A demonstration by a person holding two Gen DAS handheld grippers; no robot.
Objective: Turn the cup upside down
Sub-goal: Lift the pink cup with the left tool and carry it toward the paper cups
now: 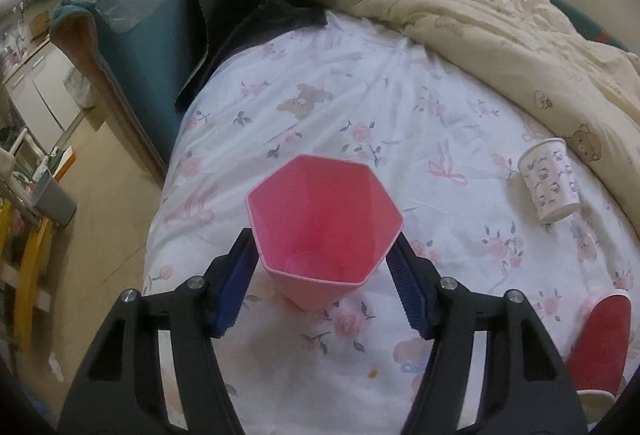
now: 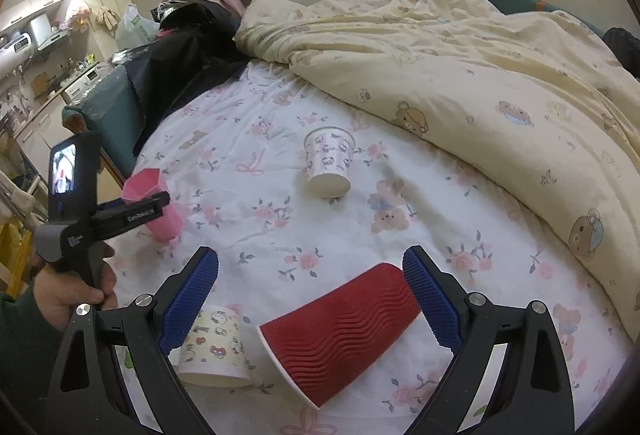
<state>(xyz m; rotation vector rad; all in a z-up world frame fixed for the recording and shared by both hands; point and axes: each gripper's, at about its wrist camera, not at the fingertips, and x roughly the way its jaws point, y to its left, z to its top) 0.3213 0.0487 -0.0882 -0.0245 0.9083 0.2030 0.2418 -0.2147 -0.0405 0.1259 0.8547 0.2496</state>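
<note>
A pink hexagonal cup (image 1: 324,231) stands upright, mouth up, on the floral sheet (image 1: 340,107). My left gripper (image 1: 324,255) has its blue pads on both sides of the cup, touching or almost touching it. In the right wrist view the same cup (image 2: 154,205) sits at the left, with the left gripper's fingers (image 2: 132,213) across it. My right gripper (image 2: 310,299) is open over a red ribbed cup (image 2: 340,327) that lies on its side between the pads, untouched.
A white patterned cup (image 2: 329,160) stands upside down mid-bed and also shows in the left wrist view (image 1: 550,179). Another patterned cup (image 2: 214,347) lies beside my right gripper's left pad. A cream duvet (image 2: 480,75) is piled at the right. The bed edge is at the left.
</note>
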